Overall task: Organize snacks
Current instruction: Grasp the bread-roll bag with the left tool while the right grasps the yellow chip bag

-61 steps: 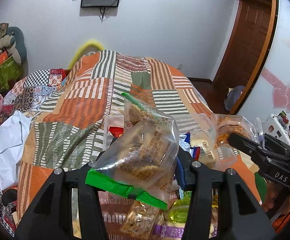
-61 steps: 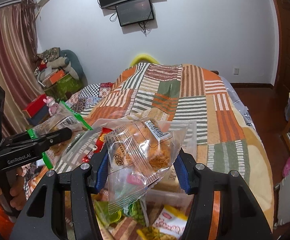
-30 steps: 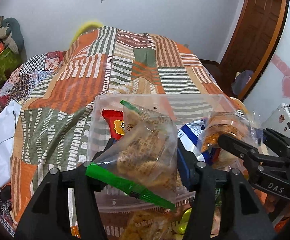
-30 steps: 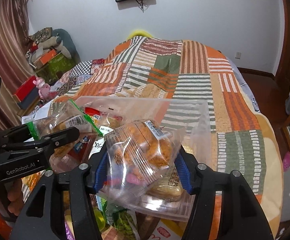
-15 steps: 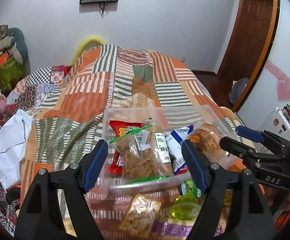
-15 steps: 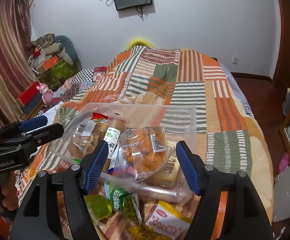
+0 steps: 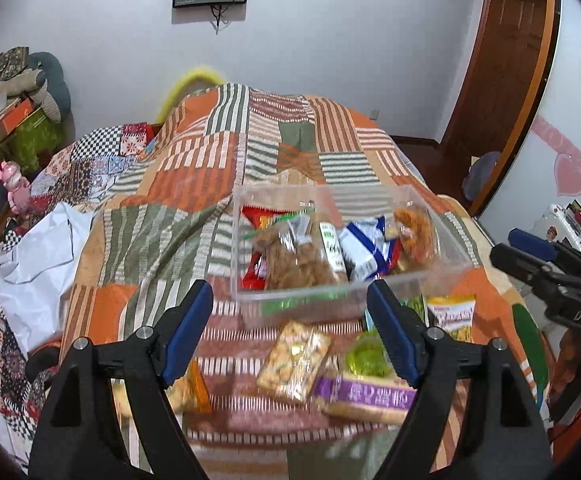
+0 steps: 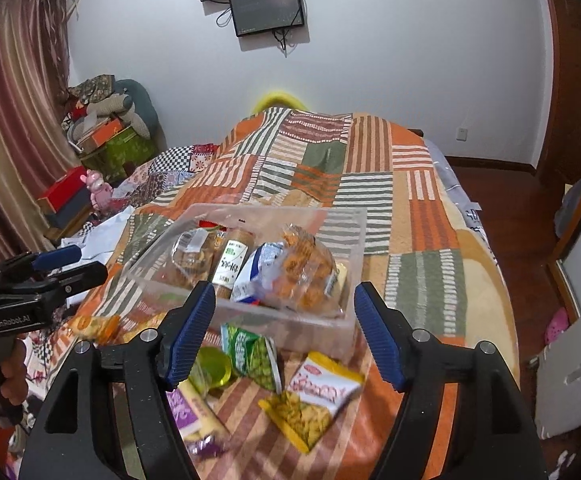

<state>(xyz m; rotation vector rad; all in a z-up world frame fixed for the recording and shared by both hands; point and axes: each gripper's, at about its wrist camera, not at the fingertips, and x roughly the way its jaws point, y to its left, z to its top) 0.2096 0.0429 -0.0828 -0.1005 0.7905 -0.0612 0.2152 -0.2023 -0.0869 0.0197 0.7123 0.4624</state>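
Note:
A clear plastic box (image 7: 446, 240) (image 8: 354, 232) sits on the patchwork bedspread and holds several snack packets, among them a brown cookie bag with green seal (image 7: 294, 260) and an orange snack bag (image 8: 306, 272) (image 7: 414, 232). My left gripper (image 7: 290, 332) is open and empty, drawn back in front of the box. My right gripper (image 8: 284, 328) is open and empty, also in front of the box. Loose snacks lie before the box: a nut bar (image 7: 294, 360), a purple packet (image 7: 366, 396), a green pea bag (image 8: 250, 356), a yellow-and-white packet (image 8: 314, 396).
The bedspread (image 7: 194, 200) covers the bed. White cloth (image 7: 38, 264) lies at the left edge. A wooden door (image 7: 502, 60) and floor (image 8: 530, 232) are on the right. The other gripper shows at each view's side (image 7: 546, 272) (image 8: 42, 276).
Both grippers opened and let their bags drop into the clear box, then pulled back and up from it. The cookie bag and the orange bag now lie in the box.

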